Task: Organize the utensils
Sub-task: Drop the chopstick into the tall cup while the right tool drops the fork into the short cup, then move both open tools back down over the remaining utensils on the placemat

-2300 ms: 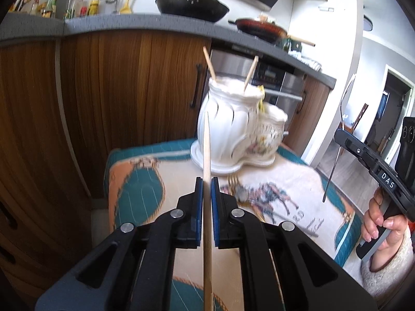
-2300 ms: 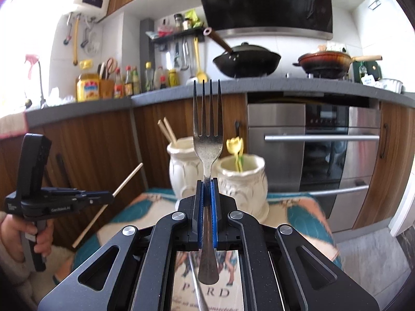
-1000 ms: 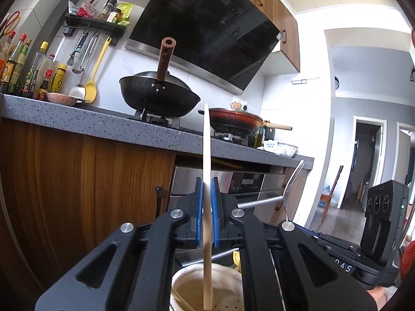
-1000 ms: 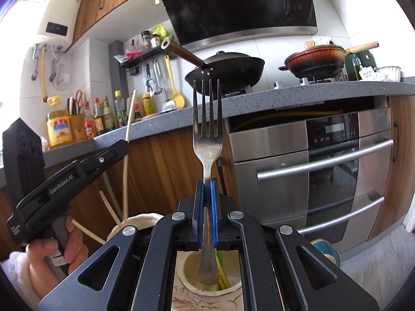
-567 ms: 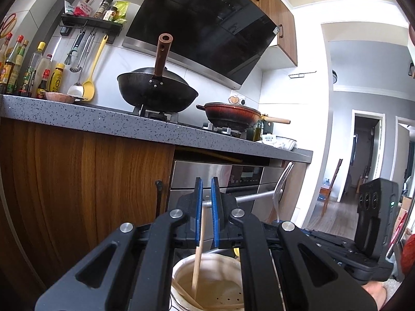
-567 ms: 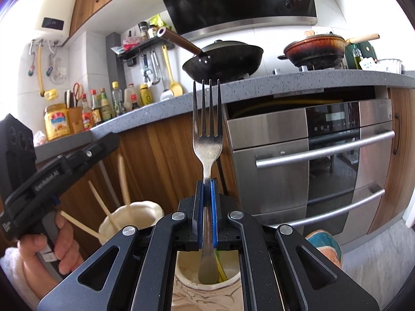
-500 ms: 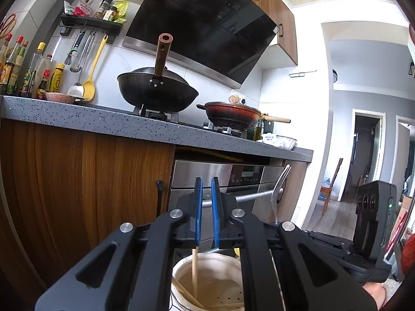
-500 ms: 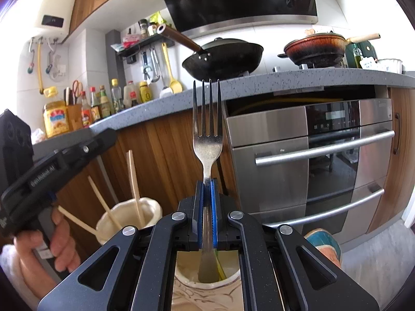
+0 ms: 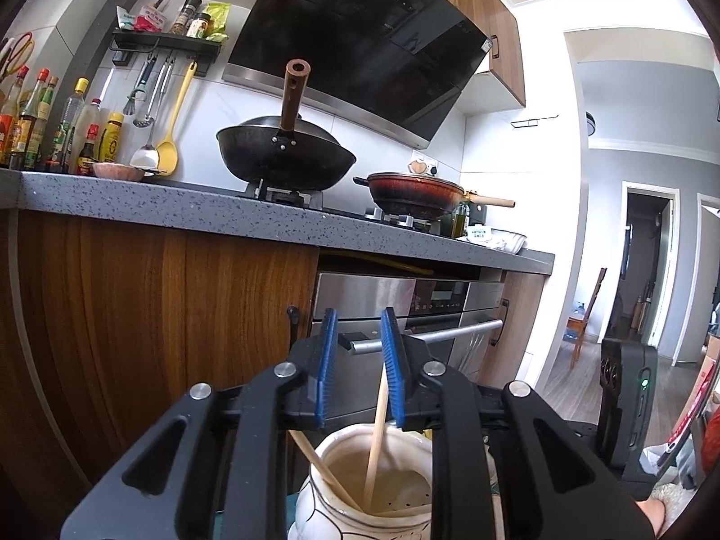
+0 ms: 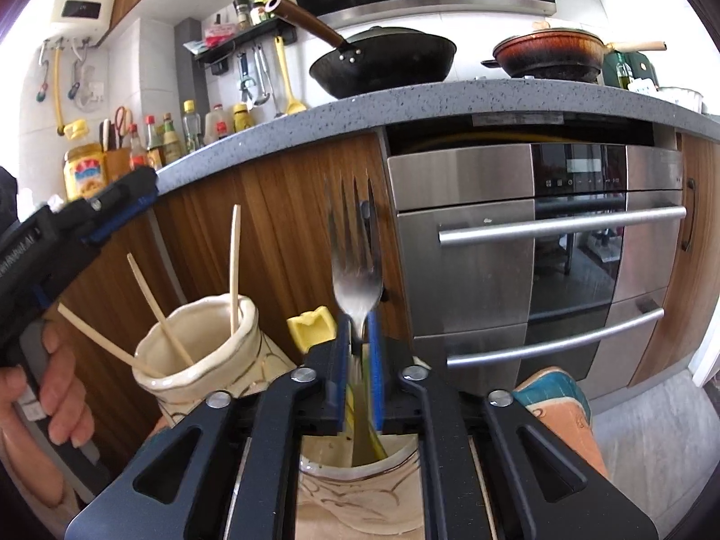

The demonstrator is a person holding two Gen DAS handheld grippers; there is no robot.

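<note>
Left tool (image 9: 355, 360) has just opened; its chopstick (image 9: 375, 441) stands in the jar (image 9: 315, 495). Right tool (image 10: 358, 360), jaws parting, drops the fork (image 10: 355, 279) into the lower-centre pot (image 10: 360, 468).

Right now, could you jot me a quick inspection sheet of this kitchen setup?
Surface: patterned cloth under the jars, mostly hidden.
Job's things: three chopsticks stand in the left jar; a blurred fork hangs above the right jar, which holds a yellow utensil.
Clutter: nothing seen.
Grippers: left gripper has just been opening, one chopstick loose between its jaws; right gripper has just been opening, fork between its jaws.
Cables: nothing seen.
Surroundings: wok, red pan, oven, bottles.
</note>
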